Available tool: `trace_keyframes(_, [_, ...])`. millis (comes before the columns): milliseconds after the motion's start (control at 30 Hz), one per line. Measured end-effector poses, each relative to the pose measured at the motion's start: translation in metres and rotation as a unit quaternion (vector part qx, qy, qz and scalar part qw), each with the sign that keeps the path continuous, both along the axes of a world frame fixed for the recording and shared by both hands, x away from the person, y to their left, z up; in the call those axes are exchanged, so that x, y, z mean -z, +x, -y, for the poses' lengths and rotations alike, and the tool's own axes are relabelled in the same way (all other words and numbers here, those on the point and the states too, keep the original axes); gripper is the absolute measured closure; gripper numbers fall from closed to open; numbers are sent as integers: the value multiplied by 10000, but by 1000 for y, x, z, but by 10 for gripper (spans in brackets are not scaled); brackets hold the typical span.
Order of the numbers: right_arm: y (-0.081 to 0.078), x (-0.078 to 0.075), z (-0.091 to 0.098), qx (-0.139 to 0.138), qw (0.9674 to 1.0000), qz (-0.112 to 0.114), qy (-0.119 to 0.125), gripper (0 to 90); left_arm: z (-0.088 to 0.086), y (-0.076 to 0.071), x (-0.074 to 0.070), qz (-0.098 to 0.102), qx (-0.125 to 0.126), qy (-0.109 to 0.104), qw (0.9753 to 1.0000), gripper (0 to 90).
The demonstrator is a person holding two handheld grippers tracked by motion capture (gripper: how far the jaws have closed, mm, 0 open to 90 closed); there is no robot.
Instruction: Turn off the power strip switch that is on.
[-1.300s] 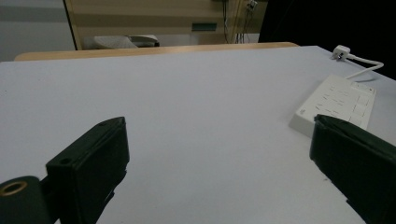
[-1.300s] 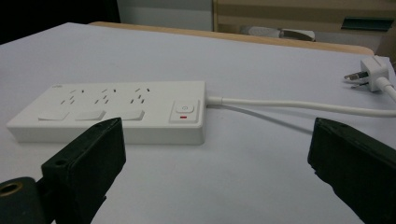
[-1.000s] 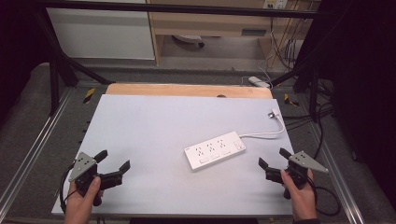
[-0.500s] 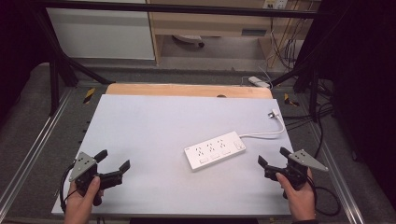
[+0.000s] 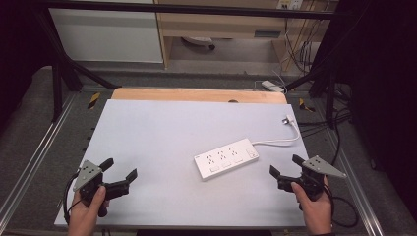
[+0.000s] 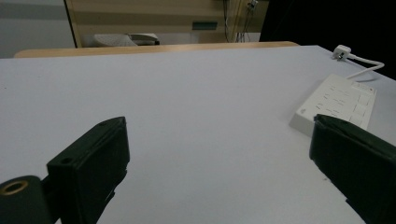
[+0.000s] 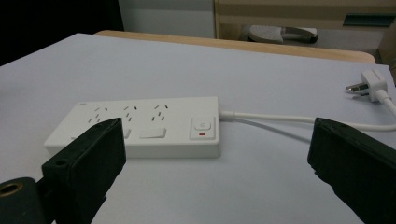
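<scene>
Jaws wide apart, gripper (image 7: 217, 168) low over the white table (image 7: 261, 65). Just ahead, between the jaws and toward the left one, a white power strip (image 7: 140, 123), lying flat, switch end rightward. Beyond the right jaw, its cord (image 7: 280, 118) and plug (image 7: 369, 85).

Power strip (image 5: 226, 159): smooth white plastic w/ slight sheen; cord (image 5: 275, 142) & plug (image 5: 286, 119) same white plastic. Table top (image 5: 157, 132): matt pale-grey sheet, smooth; far edge is bare light wood (image 5: 196, 95). Left gripper (image 5: 120, 175) & right gripper (image 5: 283, 168): matt black plastic jaws, grey metal-looking top plates.
</scene>
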State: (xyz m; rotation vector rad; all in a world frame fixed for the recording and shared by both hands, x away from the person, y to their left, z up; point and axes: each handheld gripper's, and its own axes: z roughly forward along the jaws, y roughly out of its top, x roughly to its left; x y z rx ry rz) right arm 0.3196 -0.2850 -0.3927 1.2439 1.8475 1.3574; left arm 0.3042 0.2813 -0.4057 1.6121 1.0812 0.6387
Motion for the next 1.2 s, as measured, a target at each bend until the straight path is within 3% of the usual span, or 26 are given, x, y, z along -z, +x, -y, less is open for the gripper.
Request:
trace_keyframes(100, [0,-5,-3,-63,10000,29,30,78,0,0,1,3,-1,-15,10000,52])
trace_keyframes(833, [15,-36,-32,-518,9981,338,-79,26,3,3,5,-119,-17,4,9999,49])
trace_keyframes(1200, [27,-49,-63,-805,9957,463,-68,65,2,3,7,-145,3,-7,9999,50])
